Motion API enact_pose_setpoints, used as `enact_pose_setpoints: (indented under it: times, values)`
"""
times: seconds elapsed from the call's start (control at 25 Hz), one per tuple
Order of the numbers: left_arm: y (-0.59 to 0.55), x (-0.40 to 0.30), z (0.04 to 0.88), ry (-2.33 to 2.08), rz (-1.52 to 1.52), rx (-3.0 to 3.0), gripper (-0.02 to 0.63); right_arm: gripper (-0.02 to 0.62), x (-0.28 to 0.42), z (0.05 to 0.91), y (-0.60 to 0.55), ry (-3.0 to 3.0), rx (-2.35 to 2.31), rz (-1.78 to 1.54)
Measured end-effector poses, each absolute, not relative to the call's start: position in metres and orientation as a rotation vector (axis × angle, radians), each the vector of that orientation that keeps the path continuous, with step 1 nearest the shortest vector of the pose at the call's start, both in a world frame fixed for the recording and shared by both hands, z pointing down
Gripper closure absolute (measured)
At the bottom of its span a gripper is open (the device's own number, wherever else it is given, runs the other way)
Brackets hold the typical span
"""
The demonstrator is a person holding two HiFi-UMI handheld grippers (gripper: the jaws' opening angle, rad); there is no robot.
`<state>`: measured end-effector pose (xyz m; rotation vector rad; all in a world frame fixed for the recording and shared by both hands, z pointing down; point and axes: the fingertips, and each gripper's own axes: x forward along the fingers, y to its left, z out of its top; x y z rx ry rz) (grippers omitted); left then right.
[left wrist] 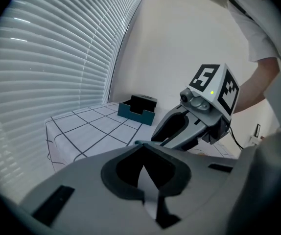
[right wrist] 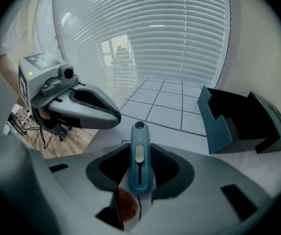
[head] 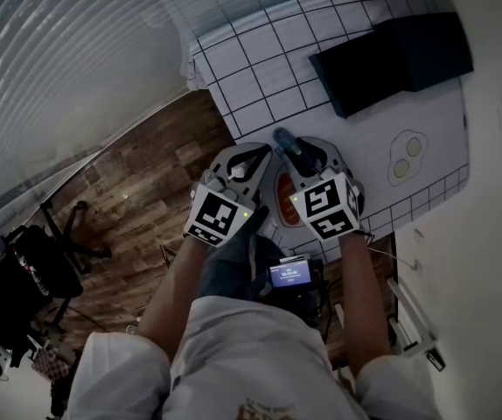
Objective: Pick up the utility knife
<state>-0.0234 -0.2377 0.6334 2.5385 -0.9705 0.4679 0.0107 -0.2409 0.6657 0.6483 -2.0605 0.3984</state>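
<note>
The blue utility knife point(right wrist: 139, 155) with its pale slider lies lengthwise between the jaws of my right gripper point(right wrist: 140, 153), its tip pointing away over the white table. The pads sit against its two sides. In the head view the utility knife point(head: 284, 140) sticks out past the right gripper point(head: 296, 153) near the table's front edge. My left gripper point(head: 260, 154) hovers close on the left with its jaws together and nothing in them. Seen from the left gripper point(left wrist: 140, 146), the right gripper point(left wrist: 189, 126) slants downward just ahead.
A dark teal open box point(head: 391, 59) stands further back on the grid-patterned tablecloth point(head: 260, 68). An orange disc point(right wrist: 127, 204) shows under the right jaws, and a fried-egg print point(head: 406, 157) lies to the right. Wooden floor point(head: 146, 173) and a black chair point(head: 32, 269) are at left.
</note>
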Motion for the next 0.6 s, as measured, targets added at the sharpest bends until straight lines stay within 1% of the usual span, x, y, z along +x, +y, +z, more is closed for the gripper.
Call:
enact_pose_setpoints:
  times: [0.28, 0.6]
  values:
    - [-0.242, -0.025, 0.627, -0.969, 0.459, 2.546, 0.601, 0.46, 0.016, 0.659, -0.242, -2.078, 0.723, 0.44]
    - [-0.246, -0.029, 0.609, -1.001, 0.455, 2.569, 0.601, 0.46, 0.029, 0.627, -0.238, -2.139, 0.88, 0.563]
